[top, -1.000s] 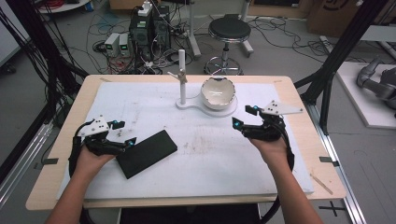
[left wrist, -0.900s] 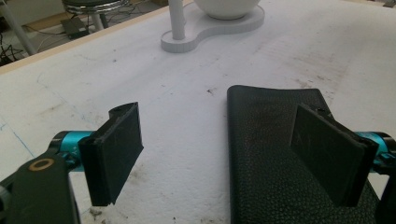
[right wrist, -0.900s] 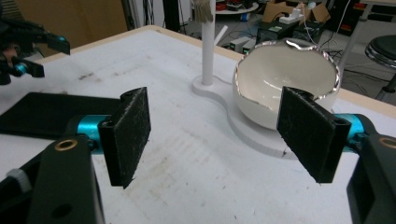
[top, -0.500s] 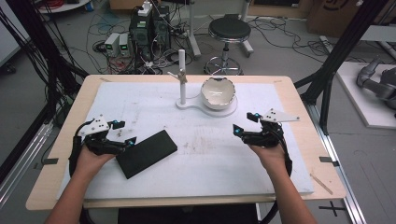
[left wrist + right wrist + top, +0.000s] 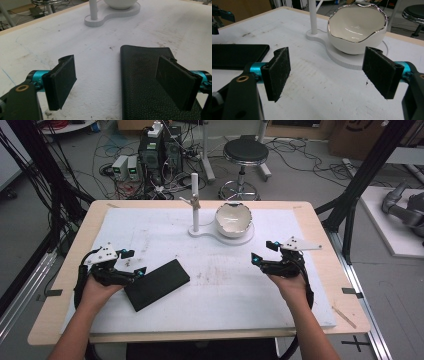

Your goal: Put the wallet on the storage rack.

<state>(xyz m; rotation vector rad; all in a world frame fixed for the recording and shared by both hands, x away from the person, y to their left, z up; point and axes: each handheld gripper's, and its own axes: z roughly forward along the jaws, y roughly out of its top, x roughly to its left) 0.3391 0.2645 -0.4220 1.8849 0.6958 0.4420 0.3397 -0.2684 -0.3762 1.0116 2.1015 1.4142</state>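
Note:
A flat black leather case [image 5: 156, 284] lies on the white mat [image 5: 225, 290], left of centre. My left gripper [image 5: 133, 262] rests just left of the case, open. In the left gripper view its right pad hovers over the case [image 5: 142, 82] and its left pad over bare mat, touching neither. My right gripper [image 5: 264, 252] is at the right side of the mat. Its jaws have just been opening and stand wide with nothing between them [image 5: 329, 75]. They point toward a white bowl [image 5: 357, 32] with a wavy silver rim.
The bowl [image 5: 232, 219] sits on a white stand base with an upright post [image 5: 195, 202] at the back centre. The wooden table edge [image 5: 320, 235] frames the mat. Beyond the table are a stool [image 5: 245, 151], computers and cables; black frame posts flank both sides.
My right gripper has drifted slightly toward the near edge of the table. The left gripper and the black case have stayed put.

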